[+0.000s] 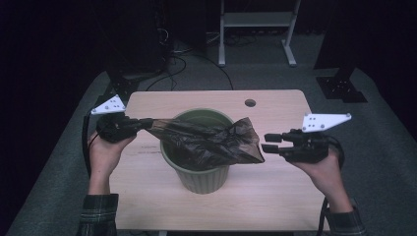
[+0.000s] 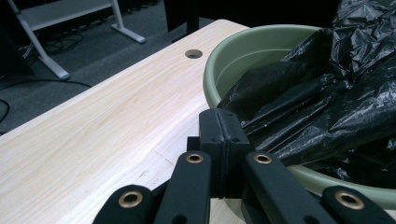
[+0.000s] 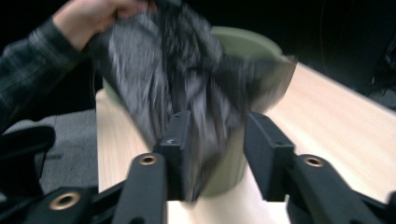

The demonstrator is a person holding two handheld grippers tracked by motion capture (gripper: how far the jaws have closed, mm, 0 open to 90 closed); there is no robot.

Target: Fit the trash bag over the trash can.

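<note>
Left gripper (image 1: 140, 124): jaws clamped on black bag (image 1: 209, 140) edge, left of green bin (image 1: 201, 177) rim. Right gripper (image 1: 270, 142): jaws parted, apart from bag's right corner, nothing pinched. Bag stretched across bin mouth. Bin mid-bench (image 1: 275, 196).

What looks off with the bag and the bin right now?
The black bag isn't seated in the green bin: it lies crumpled and stretched across the rim. The left gripper is clamped on one corner, while the right gripper has its jaws apart, the bag's far edge loose beside them.
</note>
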